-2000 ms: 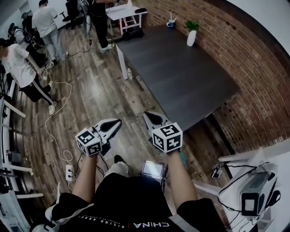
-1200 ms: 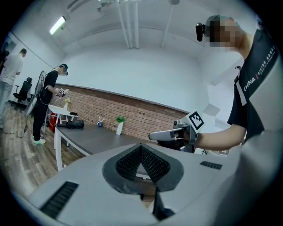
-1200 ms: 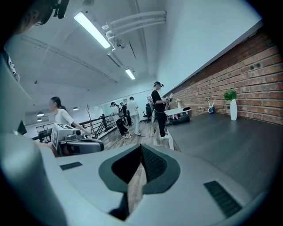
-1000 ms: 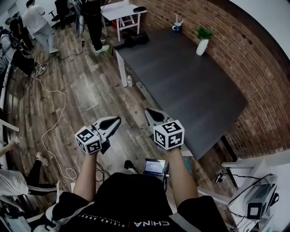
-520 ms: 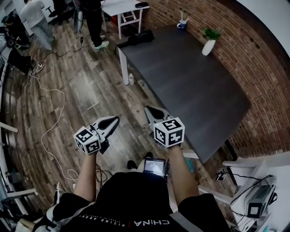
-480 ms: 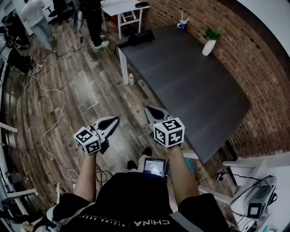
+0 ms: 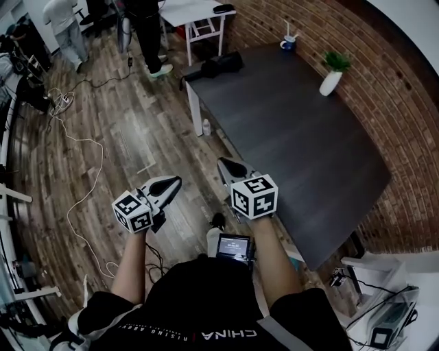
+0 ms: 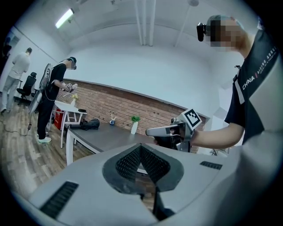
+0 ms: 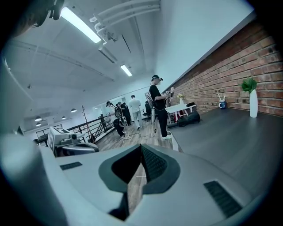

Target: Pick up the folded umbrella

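A black, long bundle (image 7: 219,65) lies on the far left corner of the dark table (image 7: 309,144); from this distance I cannot tell whether it is the folded umbrella. It also shows in the left gripper view as the bundle (image 8: 86,125) and in the right gripper view as the bundle (image 9: 188,118). My left gripper (image 7: 171,182) is held over the wooden floor, shut and empty. My right gripper (image 7: 226,164) is by the table's near left edge, also shut and empty. Both are far short of the bundle.
A white vase with a plant (image 7: 331,81) and a small cup (image 7: 287,44) stand at the table's far side by the brick wall. A bottle (image 7: 206,127) stands by the table leg. A white side table (image 7: 195,14), people and floor cables (image 7: 89,178) lie beyond.
The whole view has moved forward along the table; the table and the black bundle are nearer. Both grippers stay shut, side by side, carried along with me.
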A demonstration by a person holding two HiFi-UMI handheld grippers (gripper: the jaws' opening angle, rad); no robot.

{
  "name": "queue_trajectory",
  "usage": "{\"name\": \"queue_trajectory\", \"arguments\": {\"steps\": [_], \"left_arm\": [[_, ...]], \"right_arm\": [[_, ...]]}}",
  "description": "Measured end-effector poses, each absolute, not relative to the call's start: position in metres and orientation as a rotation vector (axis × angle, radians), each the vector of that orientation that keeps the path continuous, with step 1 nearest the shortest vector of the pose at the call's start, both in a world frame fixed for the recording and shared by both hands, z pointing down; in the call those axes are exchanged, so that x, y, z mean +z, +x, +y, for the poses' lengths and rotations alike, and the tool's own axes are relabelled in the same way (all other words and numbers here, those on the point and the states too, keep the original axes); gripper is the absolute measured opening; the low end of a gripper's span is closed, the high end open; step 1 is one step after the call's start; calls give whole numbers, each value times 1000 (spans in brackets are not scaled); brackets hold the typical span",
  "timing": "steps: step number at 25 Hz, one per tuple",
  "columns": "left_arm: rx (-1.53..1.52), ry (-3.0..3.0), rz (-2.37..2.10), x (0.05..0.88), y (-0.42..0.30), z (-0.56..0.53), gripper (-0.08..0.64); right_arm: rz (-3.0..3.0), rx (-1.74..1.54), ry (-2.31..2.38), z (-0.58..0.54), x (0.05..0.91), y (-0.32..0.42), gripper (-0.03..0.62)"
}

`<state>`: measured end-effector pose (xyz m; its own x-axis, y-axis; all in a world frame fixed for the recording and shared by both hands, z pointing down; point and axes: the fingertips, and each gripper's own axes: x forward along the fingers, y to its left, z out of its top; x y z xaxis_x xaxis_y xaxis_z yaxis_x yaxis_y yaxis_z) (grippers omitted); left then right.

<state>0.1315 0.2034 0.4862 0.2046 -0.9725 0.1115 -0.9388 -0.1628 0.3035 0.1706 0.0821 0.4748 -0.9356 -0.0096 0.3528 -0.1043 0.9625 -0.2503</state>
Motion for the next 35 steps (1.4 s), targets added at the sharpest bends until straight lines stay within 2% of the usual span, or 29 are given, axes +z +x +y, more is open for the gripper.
{"name": "queue_trajectory", "arguments": {"steps": [18, 35], "left_arm": [[-159, 2108, -1899, 473, 13, 48, 3], [-167, 2071, -1914, 492, -80, 20, 3]], "right_arm": [[-2750, 407, -36, -72, 471, 42, 8], [-2718, 431, -17, -111, 493, -44, 6]]}}
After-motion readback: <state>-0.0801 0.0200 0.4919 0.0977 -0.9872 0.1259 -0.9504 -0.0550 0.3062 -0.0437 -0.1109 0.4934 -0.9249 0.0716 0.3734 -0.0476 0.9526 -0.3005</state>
